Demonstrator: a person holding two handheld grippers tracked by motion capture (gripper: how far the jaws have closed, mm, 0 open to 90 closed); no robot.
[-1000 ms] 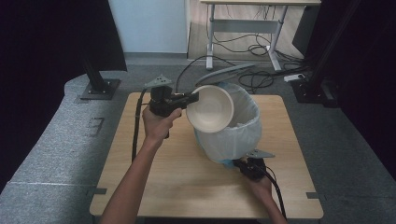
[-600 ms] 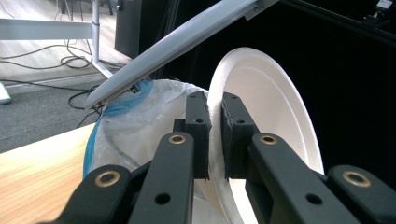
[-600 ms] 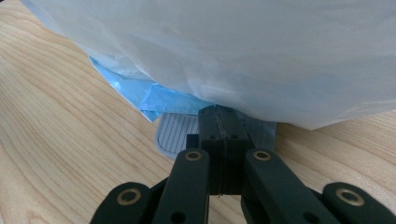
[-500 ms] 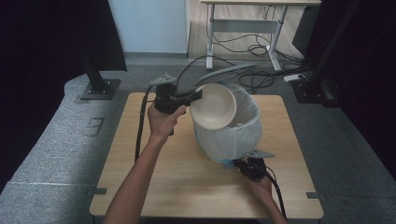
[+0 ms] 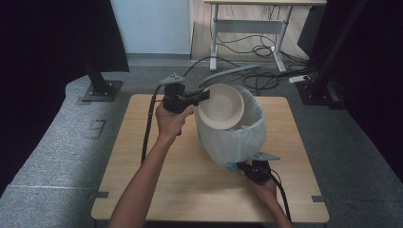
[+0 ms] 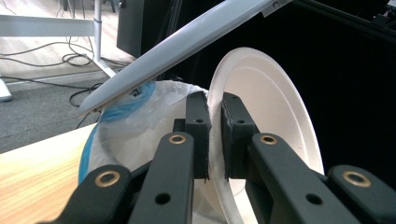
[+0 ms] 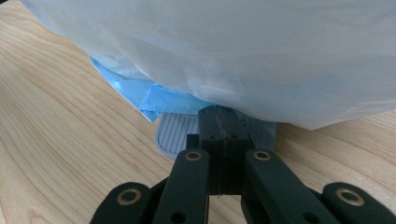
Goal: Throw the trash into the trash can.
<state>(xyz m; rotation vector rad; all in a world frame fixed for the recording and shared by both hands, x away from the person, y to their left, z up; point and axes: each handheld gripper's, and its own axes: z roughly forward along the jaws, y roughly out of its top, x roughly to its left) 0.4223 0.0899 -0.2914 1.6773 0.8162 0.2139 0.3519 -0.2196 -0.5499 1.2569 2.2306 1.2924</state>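
My left gripper (image 5: 205, 96) is shut on the rim of a white paper plate (image 5: 221, 107), which it holds on edge over the mouth of a bin lined with a white bag (image 5: 235, 137). In the left gripper view the pads (image 6: 198, 133) pinch the plate (image 6: 271, 107) beneath the bin's raised grey lid (image 6: 177, 46). My right gripper (image 5: 245, 167) is at the bin's near foot. Its jaws (image 7: 219, 114) are shut together and rest on the ribbed grey pedal (image 7: 173, 133), under the bulging bag (image 7: 233, 56).
The bin stands right of centre on a wooden table (image 5: 142, 156). The lid (image 5: 229, 74) tilts up at the back. Blue liner (image 7: 159, 95) shows under the white bag. Bare tabletop lies to the left and front. Grey floor, stands and cables surround the table.
My left gripper has carried the plate a little to the right, further over the bin's opening. The right gripper has stayed on the pedal.
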